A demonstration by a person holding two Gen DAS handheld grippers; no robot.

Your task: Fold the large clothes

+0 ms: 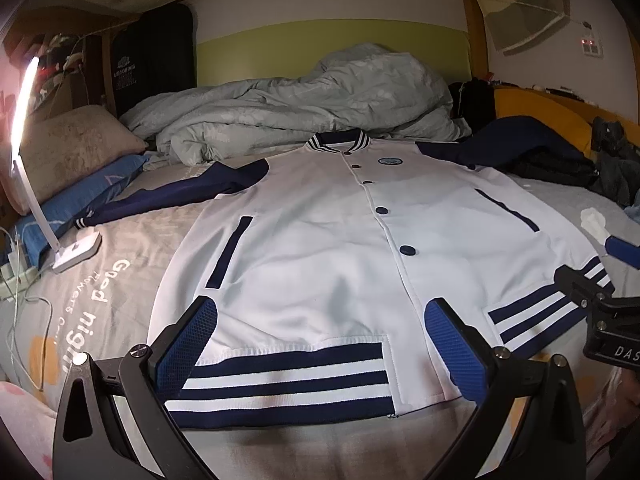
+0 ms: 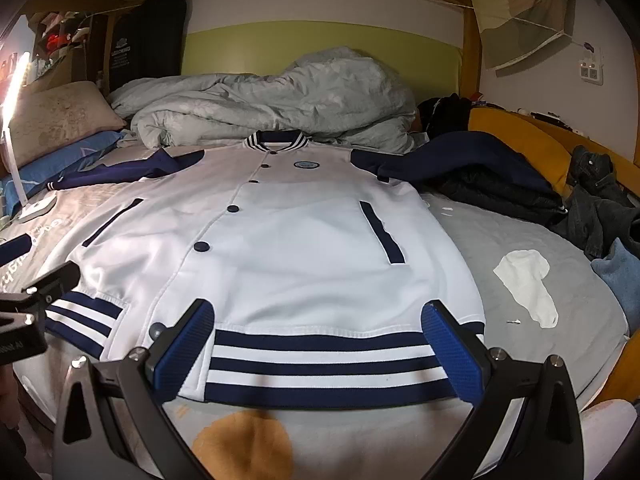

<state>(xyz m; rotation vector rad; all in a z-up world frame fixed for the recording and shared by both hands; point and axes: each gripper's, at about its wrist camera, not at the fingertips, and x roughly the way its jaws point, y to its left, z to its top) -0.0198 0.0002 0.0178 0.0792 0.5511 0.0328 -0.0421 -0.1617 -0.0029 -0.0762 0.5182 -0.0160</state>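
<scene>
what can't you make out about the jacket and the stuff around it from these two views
- Jacket right sleeve end: both views, lost among the dark clothes pile.
- Chest badge wording: too small, both views.
- Bedsheet print: left wrist view, cut off by the left gripper.
- Hem corners: right wrist view, behind the right gripper fingers.
</scene>
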